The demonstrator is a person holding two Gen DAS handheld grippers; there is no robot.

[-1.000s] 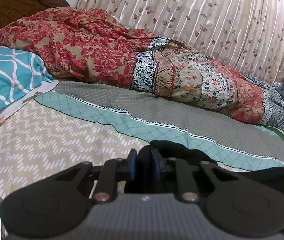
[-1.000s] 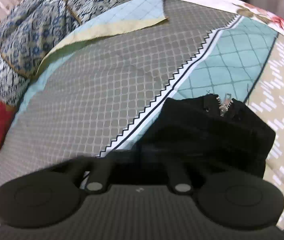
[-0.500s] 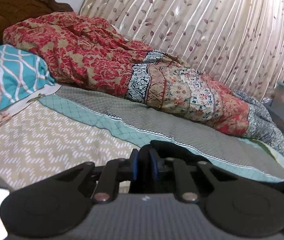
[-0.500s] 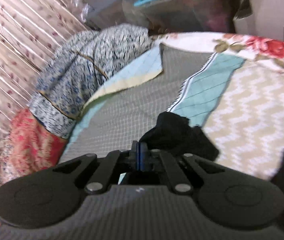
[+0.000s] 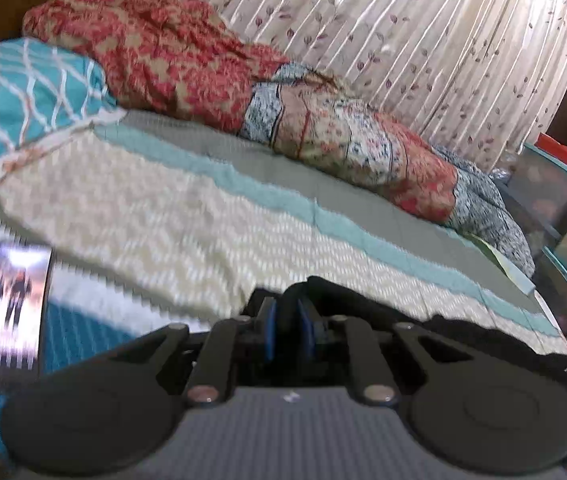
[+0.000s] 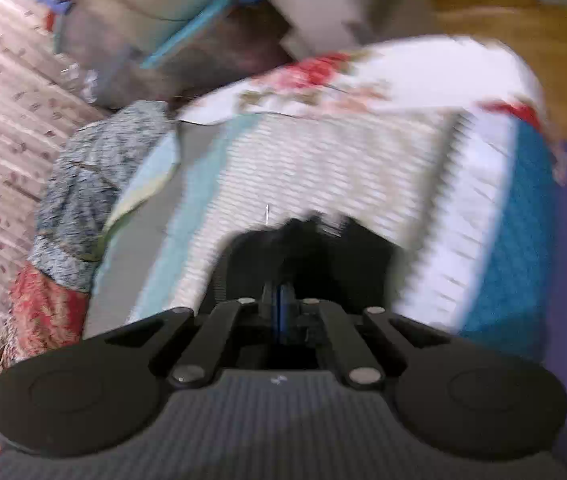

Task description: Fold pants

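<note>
The black pants (image 5: 463, 336) hang bunched over the patterned bed sheet (image 5: 155, 216), stretching from my left gripper toward the right edge of the left wrist view. My left gripper (image 5: 288, 320) is shut on a fold of that black cloth, which fills the narrow gap between its blue pads. In the right wrist view my right gripper (image 6: 283, 300) is shut on another bunch of the pants (image 6: 307, 248), dark fabric bulging just past its tips. Both views are blurred by motion. The rest of the garment is hidden under the grippers.
A rolled red and blue floral quilt (image 5: 323, 120) lies along the far side of the bed by the curtain (image 5: 423, 32). A teal pillow (image 5: 23, 88) sits at the left. A lit phone (image 5: 11, 304) rests near the bed's front edge. Storage boxes (image 6: 171, 20) stand beyond the foot.
Both grippers have swept across the bed carrying the black cloth. The right view swung from the grey sheet toward the bed's foot and floor. The phone has come into the left view.
</note>
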